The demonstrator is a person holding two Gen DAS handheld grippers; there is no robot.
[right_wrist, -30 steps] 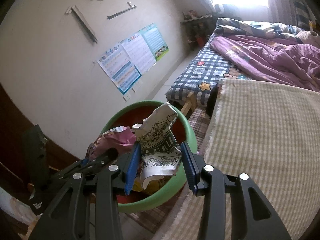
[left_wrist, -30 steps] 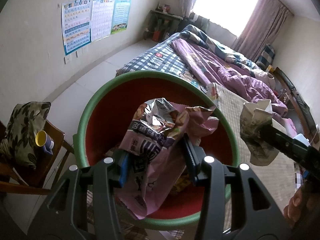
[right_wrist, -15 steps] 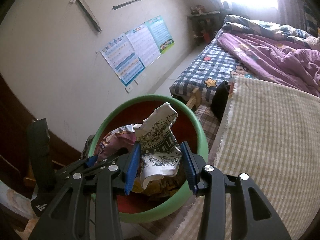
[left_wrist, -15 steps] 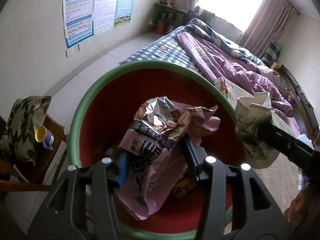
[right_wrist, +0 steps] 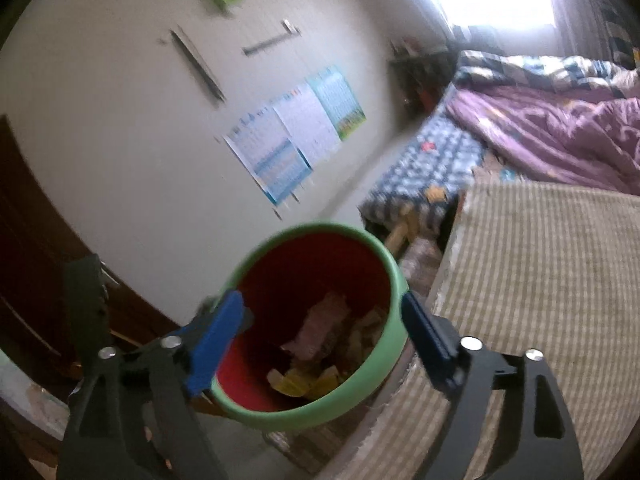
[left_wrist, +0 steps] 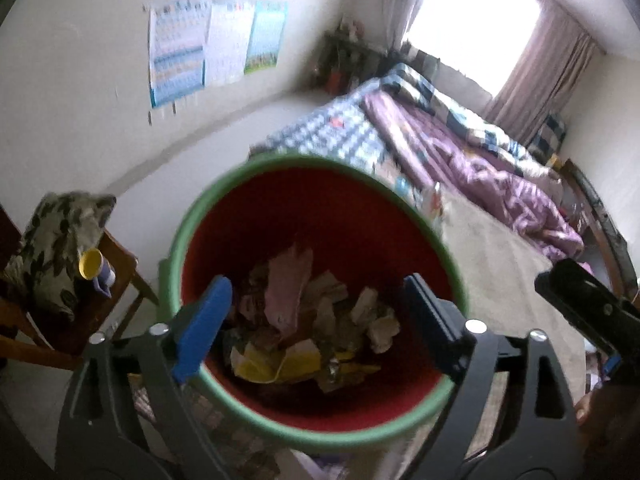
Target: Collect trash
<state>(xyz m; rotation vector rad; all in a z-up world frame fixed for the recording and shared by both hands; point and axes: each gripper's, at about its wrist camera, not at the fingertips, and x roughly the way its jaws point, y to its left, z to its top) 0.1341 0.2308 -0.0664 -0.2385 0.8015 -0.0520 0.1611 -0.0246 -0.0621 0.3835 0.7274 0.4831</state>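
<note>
The bed (left_wrist: 472,152) fills the 1 to 3 o'clock sector of the left wrist view, and the striped mat (right_wrist: 532,280) lies at 3 o'clock in the right wrist view. The green-rimmed red bin (left_wrist: 224,208) sits centrally below both tools, at 6 o'clock. The trash (left_wrist: 312,328) lies loose on the bin floor: a pink wrapper, crumpled paper and yellow scraps. The left gripper (left_wrist: 316,320) and the right gripper (right_wrist: 320,328) are both opening, jaws spread wide with nothing between them. To finish the release well, keep both tools above the rim until every piece settles, then lift clear without catching the rim. Compared with 1 second ago, the pink wrapper and the printed paper have left the jaws and dropped into the bin.
</note>
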